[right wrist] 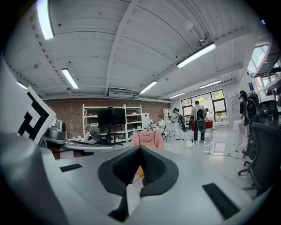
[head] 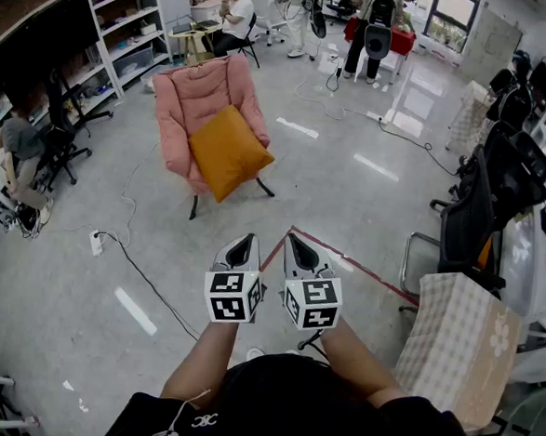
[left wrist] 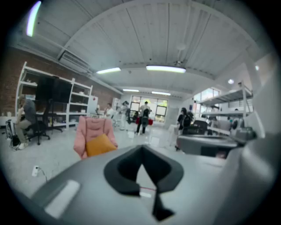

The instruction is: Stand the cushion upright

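Observation:
An orange cushion (head: pixel 228 151) lies on the seat of a pink lounge chair (head: pixel 202 94), turned corner-down like a diamond and leaning on the backrest. Both grippers hover side by side well short of the chair, over the floor. My left gripper (head: pixel 244 240) and right gripper (head: pixel 296 240) are shut with nothing between their jaws. The left gripper view has the cushion (left wrist: pixel 100 144) and chair (left wrist: pixel 91 130) far off to the left of its closed jaws (left wrist: pixel 141 148). In the right gripper view the chair (right wrist: pixel 147 138) stands straight ahead, and a sliver of cushion (right wrist: pixel 138 170) shows behind the shut gripper (right wrist: pixel 140 148).
A red tape line (head: pixel 346 261) crosses the floor just ahead. A black cable (head: pixel 143 276) and power strip (head: pixel 95 242) lie left. Black office chairs (head: pixel 478 213) and a checked cloth-covered seat (head: pixel 455 342) stand right. Shelves (head: pixel 109 33) line the left wall; people stand at the back.

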